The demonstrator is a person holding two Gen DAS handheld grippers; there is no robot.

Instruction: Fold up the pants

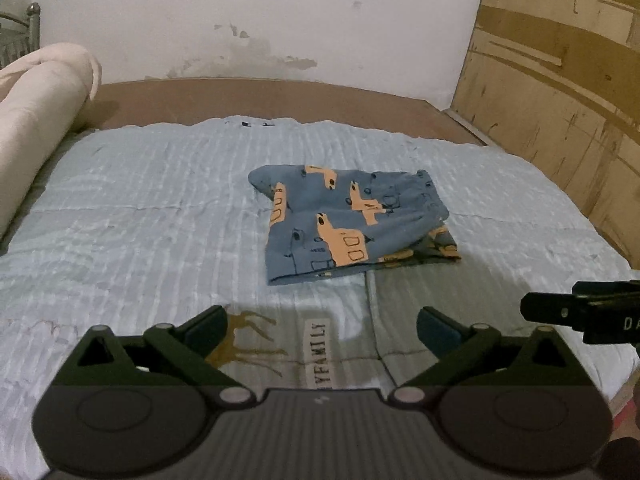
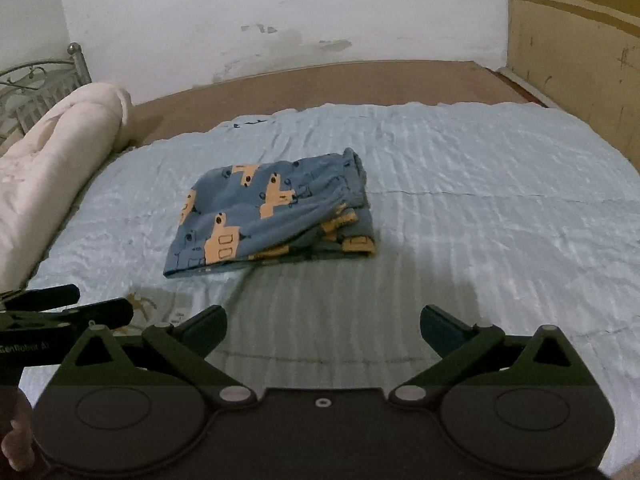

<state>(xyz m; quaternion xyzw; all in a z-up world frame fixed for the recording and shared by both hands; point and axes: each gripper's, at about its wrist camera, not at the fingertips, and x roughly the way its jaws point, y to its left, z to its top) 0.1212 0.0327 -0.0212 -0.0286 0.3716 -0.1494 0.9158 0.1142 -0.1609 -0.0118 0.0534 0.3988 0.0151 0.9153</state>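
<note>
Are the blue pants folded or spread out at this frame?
Folded. The pants lie as a compact stacked rectangle on the bedspread, layered edges showing at one end; neither gripper touches them.

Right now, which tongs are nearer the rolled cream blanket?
Left. The left tongs hover open over the bed's near edge, with the blanket ahead on their left; the right tongs sit beside them, farther right.

The pants (image 1: 352,220) are showing dusty blue with orange vehicle shapes and dark outline drawings. The bedspread (image 1: 140,216) is looking pale blue with fine ribbed stripes, carrying a brown deer print (image 1: 248,336) and a white label with dark letters. The rolled blanket (image 1: 36,120) is appearing cream. The wall (image 1: 260,12) is showing white with grey stains.
</note>
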